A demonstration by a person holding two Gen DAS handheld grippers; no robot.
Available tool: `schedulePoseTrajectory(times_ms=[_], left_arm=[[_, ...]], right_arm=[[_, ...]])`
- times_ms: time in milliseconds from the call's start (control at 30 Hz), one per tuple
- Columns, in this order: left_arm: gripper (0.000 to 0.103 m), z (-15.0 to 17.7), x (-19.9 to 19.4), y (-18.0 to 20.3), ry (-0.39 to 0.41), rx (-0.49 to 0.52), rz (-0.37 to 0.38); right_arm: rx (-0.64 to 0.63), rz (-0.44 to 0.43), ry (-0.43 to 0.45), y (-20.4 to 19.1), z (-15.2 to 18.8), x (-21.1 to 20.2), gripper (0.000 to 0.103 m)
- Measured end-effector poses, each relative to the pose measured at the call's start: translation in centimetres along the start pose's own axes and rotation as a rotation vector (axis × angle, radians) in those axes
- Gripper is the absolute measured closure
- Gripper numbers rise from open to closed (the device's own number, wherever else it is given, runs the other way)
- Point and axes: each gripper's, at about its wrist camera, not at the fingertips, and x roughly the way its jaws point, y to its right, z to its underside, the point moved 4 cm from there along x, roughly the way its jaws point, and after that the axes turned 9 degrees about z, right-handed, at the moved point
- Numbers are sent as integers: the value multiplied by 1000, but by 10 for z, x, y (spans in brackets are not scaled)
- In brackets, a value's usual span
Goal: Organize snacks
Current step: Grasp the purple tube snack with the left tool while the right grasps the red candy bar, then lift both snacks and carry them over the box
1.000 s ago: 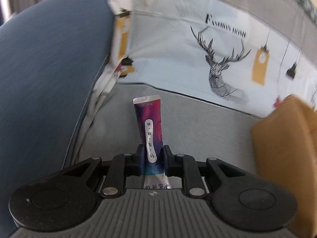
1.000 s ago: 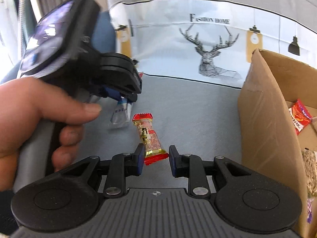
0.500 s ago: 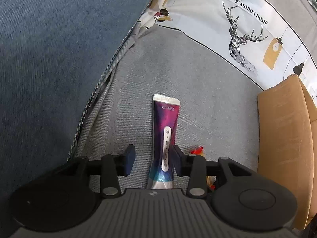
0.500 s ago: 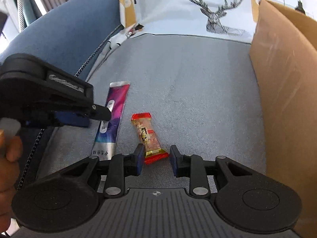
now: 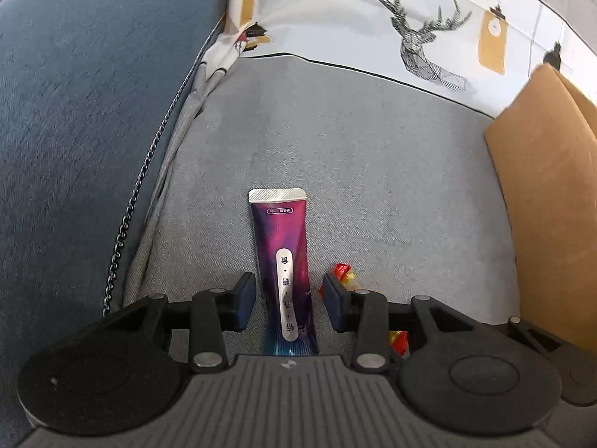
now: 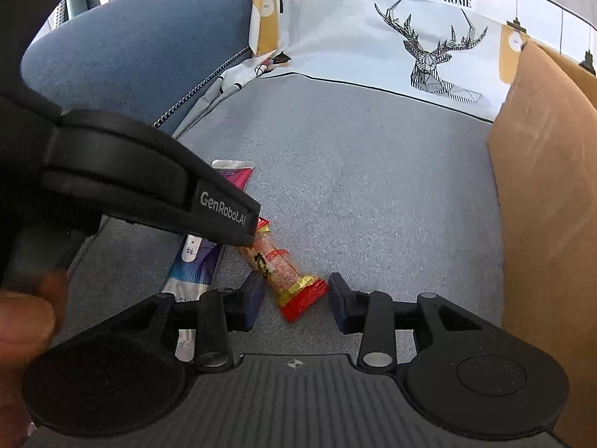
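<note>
Item one, purple sachet: flat foil stick, crimped ends, lying on the grey woven cushion between the spread fingers of our left gripper. We judge it light, limp, slick; grip mid-body.

Item two, red-and-gold snack bar: crinkly film wrap, just beside the sachet, between our right gripper's parted fingers, untouched. Likely light, crushable.

Item three, cardboard box: stiff, far right.

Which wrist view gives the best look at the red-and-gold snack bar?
The right wrist view: the red-and-gold snack bar lies almost whole between the open right gripper. The left wrist view shows only red-gold scraps behind a finger of the open left gripper.
</note>
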Motion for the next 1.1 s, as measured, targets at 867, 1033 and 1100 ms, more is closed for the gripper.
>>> schedulePoseTrajectory(times_ms=[867,1033,1100], left_arm=[[77,5,5,8,-21,107,-35],[90,2,-3,2,20,39,-8],[91,-2,-11,2,59,18,-3]], right_arm=[[65,117,-15,29,-4,11,71],[101,103,3,34,-5,7,76],[140,88,35,39,-8,0,77]])
